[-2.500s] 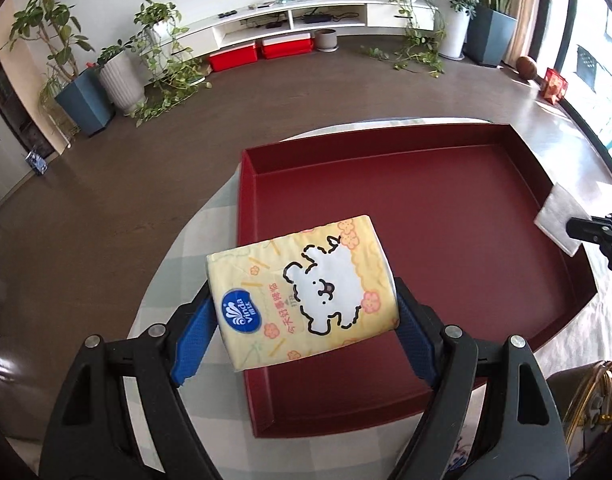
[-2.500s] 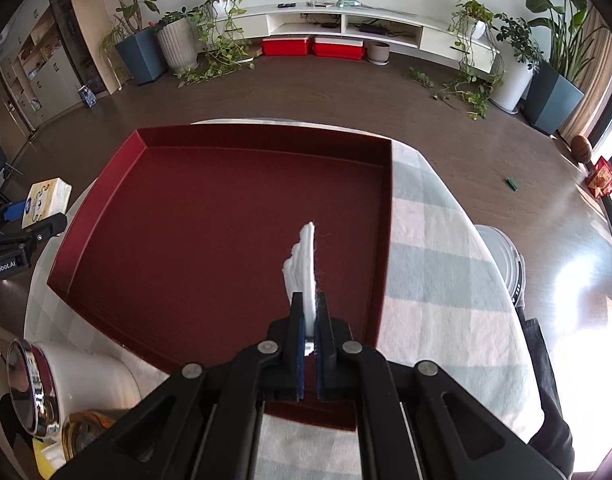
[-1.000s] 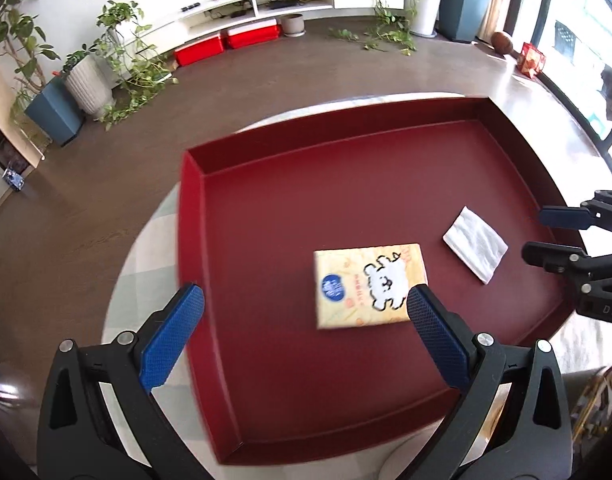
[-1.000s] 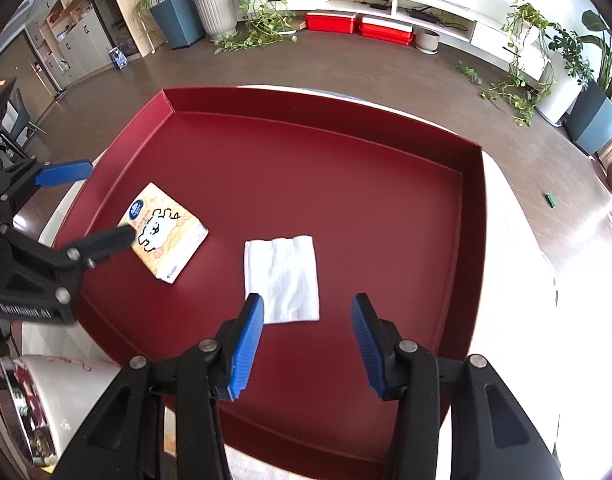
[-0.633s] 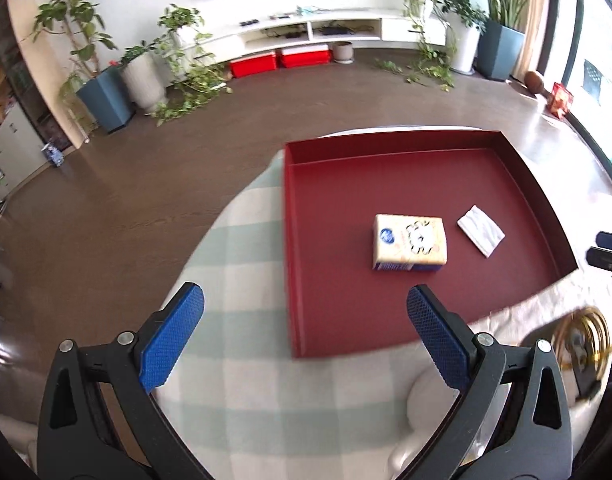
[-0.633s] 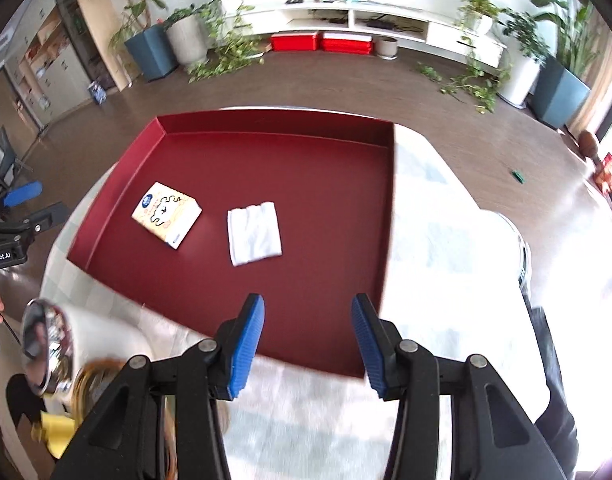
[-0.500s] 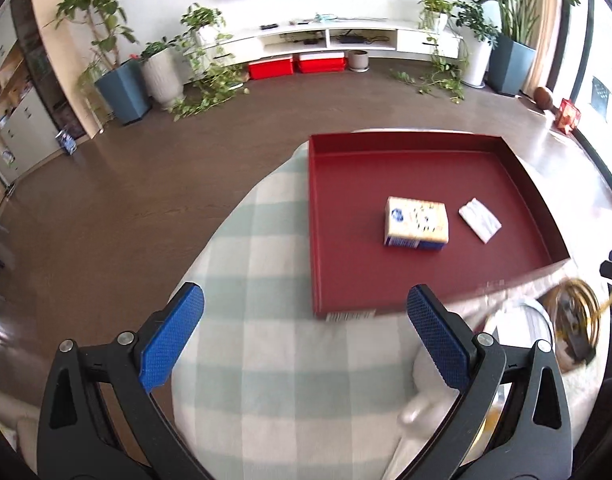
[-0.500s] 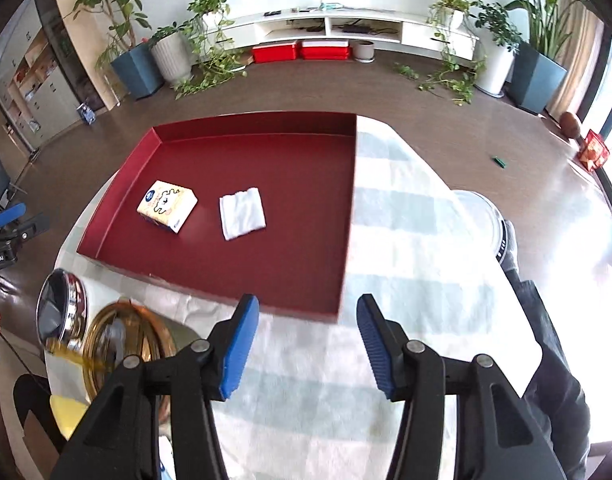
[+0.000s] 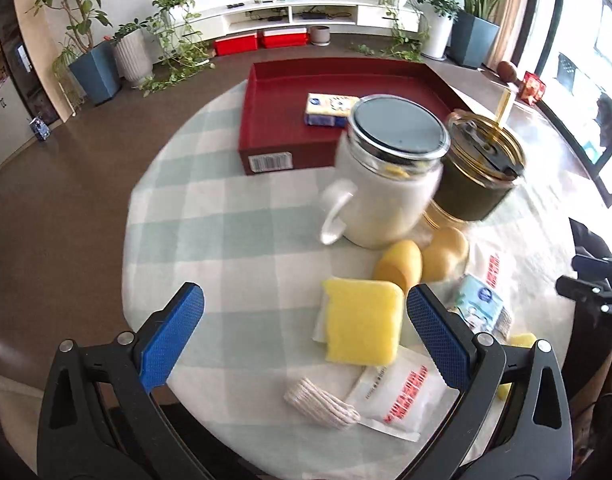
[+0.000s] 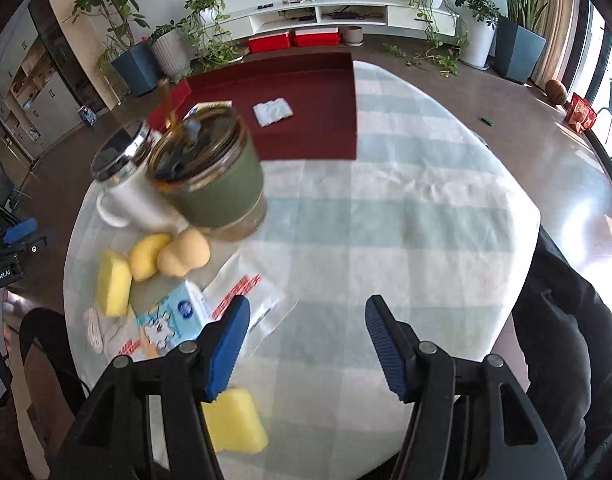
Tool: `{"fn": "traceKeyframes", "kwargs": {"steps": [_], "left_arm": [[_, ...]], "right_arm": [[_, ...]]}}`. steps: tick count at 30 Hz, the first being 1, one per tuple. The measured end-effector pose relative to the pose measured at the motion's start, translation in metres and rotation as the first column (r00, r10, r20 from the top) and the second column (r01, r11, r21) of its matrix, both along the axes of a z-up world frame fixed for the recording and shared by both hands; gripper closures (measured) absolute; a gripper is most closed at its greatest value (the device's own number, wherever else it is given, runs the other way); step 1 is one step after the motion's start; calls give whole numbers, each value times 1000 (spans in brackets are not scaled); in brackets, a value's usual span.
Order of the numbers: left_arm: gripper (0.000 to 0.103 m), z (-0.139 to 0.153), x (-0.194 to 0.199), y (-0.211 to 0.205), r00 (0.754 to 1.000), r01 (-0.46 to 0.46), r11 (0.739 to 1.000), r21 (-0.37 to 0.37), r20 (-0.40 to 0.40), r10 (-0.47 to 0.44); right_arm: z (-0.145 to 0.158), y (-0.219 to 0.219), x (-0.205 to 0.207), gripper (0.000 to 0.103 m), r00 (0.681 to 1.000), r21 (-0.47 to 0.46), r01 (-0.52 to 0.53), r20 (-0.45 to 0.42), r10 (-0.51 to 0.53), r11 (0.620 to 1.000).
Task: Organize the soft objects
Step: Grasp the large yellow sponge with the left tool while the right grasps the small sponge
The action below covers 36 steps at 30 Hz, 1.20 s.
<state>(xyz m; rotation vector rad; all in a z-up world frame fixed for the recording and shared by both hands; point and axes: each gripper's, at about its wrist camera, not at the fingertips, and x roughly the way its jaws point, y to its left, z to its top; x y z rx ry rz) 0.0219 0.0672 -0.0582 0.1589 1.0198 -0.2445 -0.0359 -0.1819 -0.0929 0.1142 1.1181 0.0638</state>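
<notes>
We hold our left gripper low over the near edge of the round table with the checked cloth. Its blue fingers are wide apart and hold nothing. Our right gripper is wide apart and holds nothing too.

The big dark red tray sits at the far side of the table. We think soft things go in there. Inside it lie a yellow tissue pack with a blue end and a small folded white cloth, a little way apart.

On our side of the red tray stand a white mug with a shiny lid and a green cup with a straw. They are hard, so we think they stay out.

Nearer to us than the red tray lie more soft things: a yellow square sponge, two round yellow-orange puffs, a blue and white tissue pack, a rolled white cloth and flat white packets with red print.

The sponge is just in front of our left gripper, beside its right finger. We think it is next, so the fingers are spread to fit around it.
</notes>
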Motion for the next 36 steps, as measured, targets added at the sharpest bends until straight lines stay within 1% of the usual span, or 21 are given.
{"fn": "traceKeyframes", "kwargs": {"steps": [3,5,7,9,14,18,21,26,28,31,36], "left_arm": [[0,-13,-15,-16,999,20,1000,15,-30,-20],[0,-23,-20,-22,998,25,1000,12,-62,-24],[0,-31,-23,-26,997,27,1000,17,-77,-25],[0,-34,-24,-30,997,23,999,29,-71,-21],[0,-48,-20,-37,997,17,998,61,-82,-11],[0,-60,-19,-43,995,22,997,72,-101,-15],[0,-65,-20,-47,994,30,996,82,-108,-21],[0,-75,-15,-48,992,24,997,78,-128,-14],[0,-79,-11,-47,990,21,997,75,-139,-10],[0,-84,-8,-47,988,21,997,74,-151,-9],[0,-88,-4,-48,987,11,998,61,-163,-1]], "right_arm": [[-10,27,-20,35,998,5,-50,-35,51,999],[-14,43,-31,35,995,-4,-83,-49,83,997],[-19,58,-41,34,992,-45,-113,-54,111,993],[-24,65,-47,33,992,-70,-117,-65,113,991],[-34,67,-55,33,994,-49,-82,-75,79,995],[-38,71,-57,33,996,-93,-69,-71,62,993],[-42,72,-57,33,995,-93,-66,-79,59,994],[-47,68,-52,31,995,-69,-50,-84,45,996],[-48,66,-50,28,995,-66,-45,-88,39,997],[-50,66,-49,27,994,-39,-49,-102,45,998],[-54,68,-47,26,993,-30,-55,-106,52,998]]}}
